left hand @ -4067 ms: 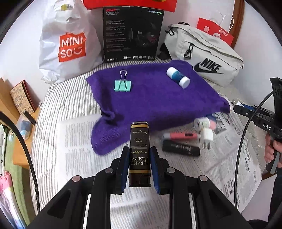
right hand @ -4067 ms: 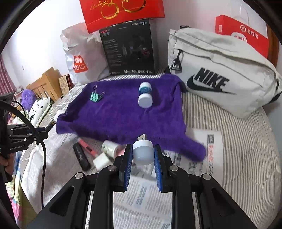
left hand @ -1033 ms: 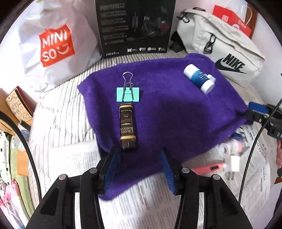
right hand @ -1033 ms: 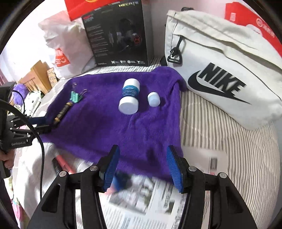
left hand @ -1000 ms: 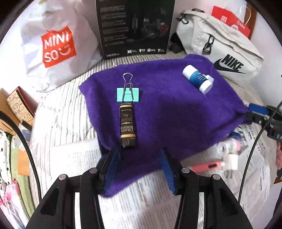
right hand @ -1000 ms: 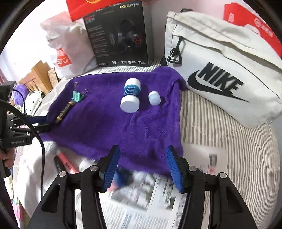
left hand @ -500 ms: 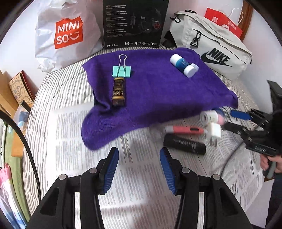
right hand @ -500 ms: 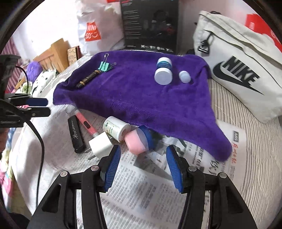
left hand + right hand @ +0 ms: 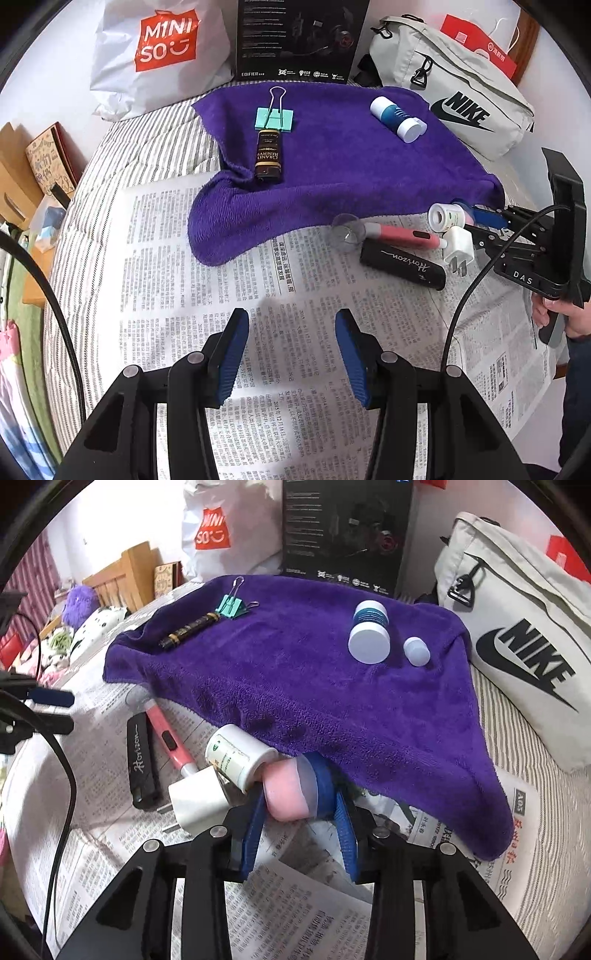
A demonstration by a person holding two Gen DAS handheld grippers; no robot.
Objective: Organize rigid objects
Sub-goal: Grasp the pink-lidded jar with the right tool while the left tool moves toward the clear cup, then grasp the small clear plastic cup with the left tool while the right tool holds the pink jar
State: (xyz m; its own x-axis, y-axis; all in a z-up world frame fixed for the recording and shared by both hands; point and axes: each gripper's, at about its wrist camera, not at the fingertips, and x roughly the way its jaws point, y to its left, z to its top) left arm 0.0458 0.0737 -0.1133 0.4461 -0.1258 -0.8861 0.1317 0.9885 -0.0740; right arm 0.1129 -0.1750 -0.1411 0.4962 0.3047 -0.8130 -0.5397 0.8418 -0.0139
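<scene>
- Nearest the right wrist camera, at 6 o'clock, the right gripper is closing its jaws around the pink and blue container; the blue pads flank it, and whether they press yet cannot be told.
- That container lies on its side on the newspaper, just under the hem of the purple towel. It looks like light, stiff, smooth plastic, so it may roll or squirt out; the round body across its middle seems the best hold.
- At 9 o'clock, touching it, lie the white bottle and the white plug: crowded, so lifting straight up looks safest.
- Farther at 10 o'clock lie the pink pen and the black case, side by side.
- On the towel at 12 to 1 o'clock sit the blue bottle and the small cap; at 11, the dark tube and the teal binder clip. The towel's middle is free.
- The left gripper hovers with jaws apart and empty over bare newspaper.
</scene>
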